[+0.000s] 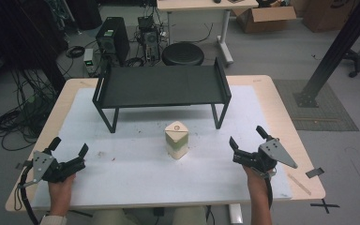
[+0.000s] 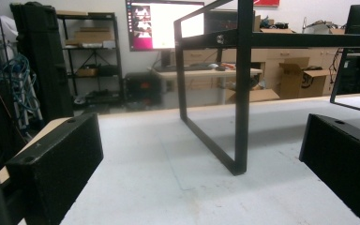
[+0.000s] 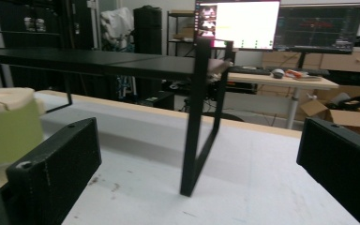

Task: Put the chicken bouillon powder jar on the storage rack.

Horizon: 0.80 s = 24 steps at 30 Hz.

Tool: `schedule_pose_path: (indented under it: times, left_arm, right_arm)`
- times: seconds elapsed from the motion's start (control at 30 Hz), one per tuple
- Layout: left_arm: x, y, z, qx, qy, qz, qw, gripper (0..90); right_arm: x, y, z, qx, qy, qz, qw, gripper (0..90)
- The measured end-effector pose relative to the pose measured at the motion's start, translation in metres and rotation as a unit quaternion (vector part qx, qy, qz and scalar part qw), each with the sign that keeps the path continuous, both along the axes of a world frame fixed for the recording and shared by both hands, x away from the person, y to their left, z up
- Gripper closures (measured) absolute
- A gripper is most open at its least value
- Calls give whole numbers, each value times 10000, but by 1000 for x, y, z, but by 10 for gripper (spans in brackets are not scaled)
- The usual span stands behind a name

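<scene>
Both grippers, left gripper point(image 1: 69, 149) and right gripper point(image 1: 247, 137), sit wide open near the tabletop's front corners, container point(image 1: 176, 139) mid-table between them.

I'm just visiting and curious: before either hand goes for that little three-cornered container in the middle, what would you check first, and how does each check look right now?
1. Left tool open and free: ok, jaws apart with nothing between them.
2. Right tool open and free: ok, jaws apart with nothing between them.
3. Container upright: ok, it stands on the white mat with its lid on top.
4. Path to the container: ok, bare mat lies between it and both tools.
5. Room behind it: ok, the black rack stands farther back, apart from the container.
6. Whether the lid is fastened: cannot tell.
</scene>
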<state>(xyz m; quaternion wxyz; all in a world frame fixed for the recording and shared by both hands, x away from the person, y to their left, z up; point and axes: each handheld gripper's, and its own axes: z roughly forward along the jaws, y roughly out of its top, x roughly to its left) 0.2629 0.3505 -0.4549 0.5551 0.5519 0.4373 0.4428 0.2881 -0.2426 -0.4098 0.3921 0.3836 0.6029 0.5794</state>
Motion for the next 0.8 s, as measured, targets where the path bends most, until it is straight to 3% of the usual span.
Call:
schedule_pose_path:
  times: [0.17, 0.37, 0.43, 0.8]
  left_arm:
    - [0, 0, 0, -7, -8, 1, 10000, 2]
    - [0, 0, 0, -15, -21, 2, 10000, 3]
    - [0, 0, 0, -19, -25, 3, 10000, 2]
    - [0, 0, 0, -11, -23, 4, 10000, 3]
  right_arm:
    - [2, 15, 12, 67, -6, 300, 9995, 0]
    - [6, 36, 20, -2, 150, 662, 9977, 0]
    - [7, 48, 24, -24, 198, 875, 9960, 0]
    - [9, 81, 33, -151, 424, 1420, 9888, 0]
